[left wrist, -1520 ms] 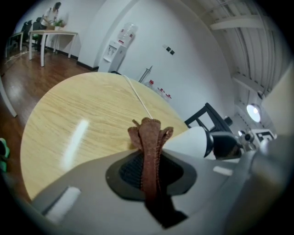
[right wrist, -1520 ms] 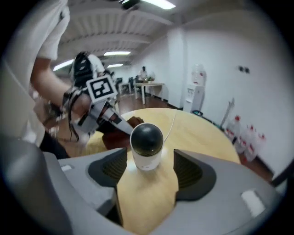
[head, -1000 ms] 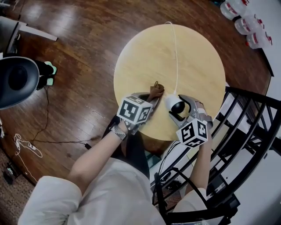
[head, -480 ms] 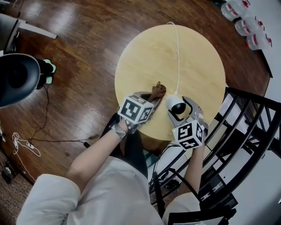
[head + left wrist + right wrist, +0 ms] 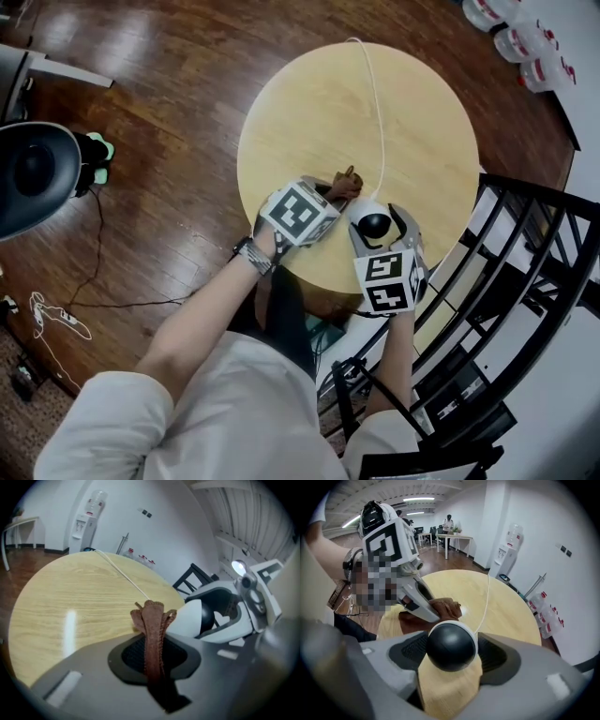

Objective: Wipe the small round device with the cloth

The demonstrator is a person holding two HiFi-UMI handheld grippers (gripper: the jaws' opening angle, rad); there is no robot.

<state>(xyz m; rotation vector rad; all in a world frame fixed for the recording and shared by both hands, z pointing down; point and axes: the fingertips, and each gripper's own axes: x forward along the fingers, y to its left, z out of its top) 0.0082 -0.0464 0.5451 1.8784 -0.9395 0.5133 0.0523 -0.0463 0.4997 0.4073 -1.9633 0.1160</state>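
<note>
Nearest me, at the near rim of the round counter (image 5: 309, 122), my right tool (image 5: 453, 654) is closed on the small round device (image 5: 373, 224), one jaw on each side, with its dark dome facing back along the tool toward me. Just to its left, my left tool (image 5: 152, 654) is pinched tight on the brown cloth (image 5: 152, 625). The cloth is bunched into a narrow strip whose long axis runs out along the jaws, its free tip sticking forward. The device lies to the right of that tip, close beside it; I cannot tell whether they touch. I judge the wipe calls for swinging the left tool rightward onto the white shell. I count one device, one cloth and two tools. Farther off, one white cable (image 5: 378, 122) runs from the device to the far rim.
</note>
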